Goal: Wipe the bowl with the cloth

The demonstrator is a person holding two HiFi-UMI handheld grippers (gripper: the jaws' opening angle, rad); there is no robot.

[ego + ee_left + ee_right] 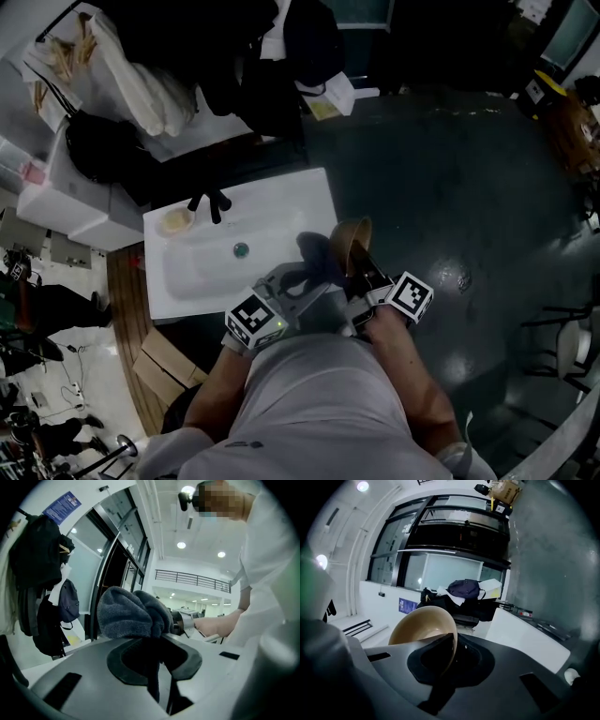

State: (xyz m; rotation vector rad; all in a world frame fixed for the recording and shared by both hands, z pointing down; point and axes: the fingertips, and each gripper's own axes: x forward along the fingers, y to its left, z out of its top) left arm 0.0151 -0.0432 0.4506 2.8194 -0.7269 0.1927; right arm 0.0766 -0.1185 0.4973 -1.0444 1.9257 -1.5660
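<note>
The right tongs (451, 657) hide part of the bowl (422, 626).

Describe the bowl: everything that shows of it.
The bowl is tan, round and smooth, plain inside and apparently empty. It is tipped on its side, its rim pinched between the jaws of the right gripper, held in the air at the near right corner of the white sink, beside the grey cloth.

This is a large open workplace hall, more office or lab building than home. Recessed ceiling lights (181, 545) sit high up, and there is a mezzanine railing (192, 579) and tall glass partitions (115, 524) beside a blue notice (61, 507). A white washbasin (291, 202) with a black tap (210, 202) stands by a dark polished floor (450, 169) (backpacks (68, 603) hang nearby, cardboard (164, 364) lies below).
</note>
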